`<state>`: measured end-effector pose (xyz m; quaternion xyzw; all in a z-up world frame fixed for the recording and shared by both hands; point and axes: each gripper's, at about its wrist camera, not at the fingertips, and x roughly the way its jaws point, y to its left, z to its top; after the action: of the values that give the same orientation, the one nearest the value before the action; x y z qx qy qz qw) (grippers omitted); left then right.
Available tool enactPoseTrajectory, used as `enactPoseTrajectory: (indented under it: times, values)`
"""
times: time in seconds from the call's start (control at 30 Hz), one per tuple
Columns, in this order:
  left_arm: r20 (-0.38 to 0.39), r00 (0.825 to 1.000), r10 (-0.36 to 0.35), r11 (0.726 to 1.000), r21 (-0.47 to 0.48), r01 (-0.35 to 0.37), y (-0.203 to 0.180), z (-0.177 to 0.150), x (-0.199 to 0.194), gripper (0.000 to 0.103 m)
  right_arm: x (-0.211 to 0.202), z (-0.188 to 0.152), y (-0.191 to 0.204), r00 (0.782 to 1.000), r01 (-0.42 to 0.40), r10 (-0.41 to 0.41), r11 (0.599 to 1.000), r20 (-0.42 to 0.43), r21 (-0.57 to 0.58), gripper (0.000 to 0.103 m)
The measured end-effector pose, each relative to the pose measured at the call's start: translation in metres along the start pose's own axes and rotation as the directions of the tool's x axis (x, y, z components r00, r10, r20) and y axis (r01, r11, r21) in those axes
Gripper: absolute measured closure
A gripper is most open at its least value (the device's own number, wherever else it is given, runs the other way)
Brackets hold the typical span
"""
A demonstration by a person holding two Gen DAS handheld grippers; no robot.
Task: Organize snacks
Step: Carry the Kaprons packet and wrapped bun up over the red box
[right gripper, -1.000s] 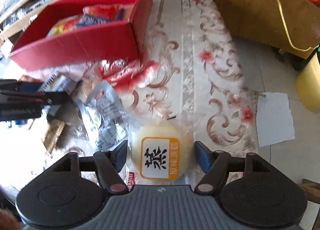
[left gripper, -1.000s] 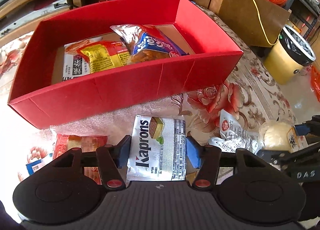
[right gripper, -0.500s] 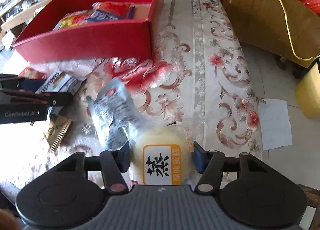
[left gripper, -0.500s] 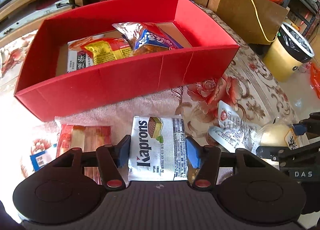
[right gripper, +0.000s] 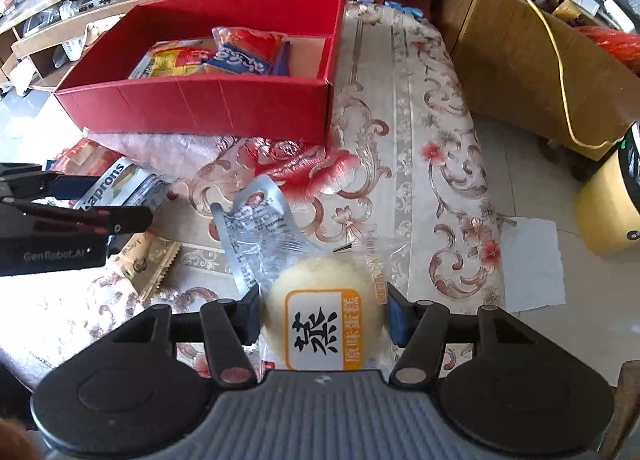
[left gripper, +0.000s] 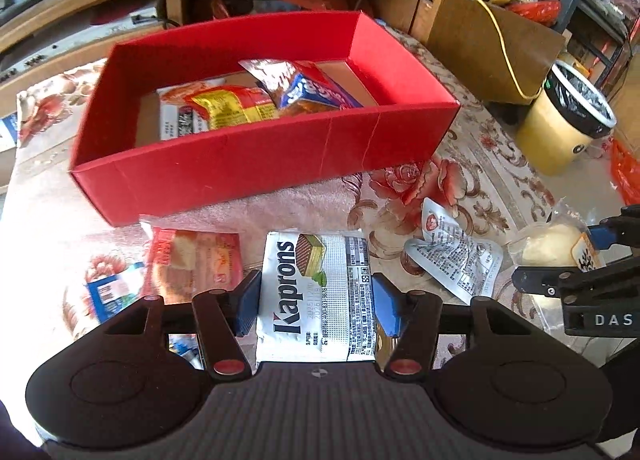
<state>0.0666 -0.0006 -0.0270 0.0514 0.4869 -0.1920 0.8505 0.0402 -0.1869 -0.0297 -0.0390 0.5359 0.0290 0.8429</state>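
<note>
**Two snacks in the tongs, red box partly filled**

A floral-patterned cloth covers the surface (right gripper: 412, 148), with wooden shelving and cables behind it.

The left tongs (left gripper: 316, 306) pinch a white Kaprons wafer pack (left gripper: 316, 292) between their blue pads, the pack's near end hidden behind the tong body. The right tongs (right gripper: 323, 314) pinch a round steamed cake (right gripper: 320, 320) in clear wrap; its lower edge is cut off by the tong body.

Out from the left tongs, at 10 o'clock, a red-and-orange snack pack (left gripper: 192, 260) lies flat, washed out by glare. At 2 o'clock a crumpled clear wrapper (left gripper: 452, 256) rests on the cloth, its print too small to read.

At 12 o'clock stands the red box (left gripper: 256, 156). Inside it lie a yellow-and-red packet (left gripper: 228, 108) and a blue-and-red bag (left gripper: 308, 88), the bag leaning over the packet; the near wall hides their lower parts.

At 2 o'clock, off the surface, a yellow bin (left gripper: 560, 120) stands with a dark liner.
</note>
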Motion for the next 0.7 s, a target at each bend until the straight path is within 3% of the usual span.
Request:
enactPoseTrajectory:
  times: [0.57, 0.7]
  values:
    - [0.043, 0.999, -0.015, 0.998, -0.064, 0.018, 0.005, 0.008, -0.012, 0.039, -0.026, 0.009, 0.009, 0.998, 0.018, -0.016, 0.999, 0.06, -0.032, 0.048]
    - [0.055, 0.998, -0.023, 0.997, -0.07, 0.027, 0.003, 0.016, -0.013, 0.039, -0.024, 0.021, 0.006, 0.994, -0.029, 0.031, 0.999, 0.102, -0.017, 0.048]
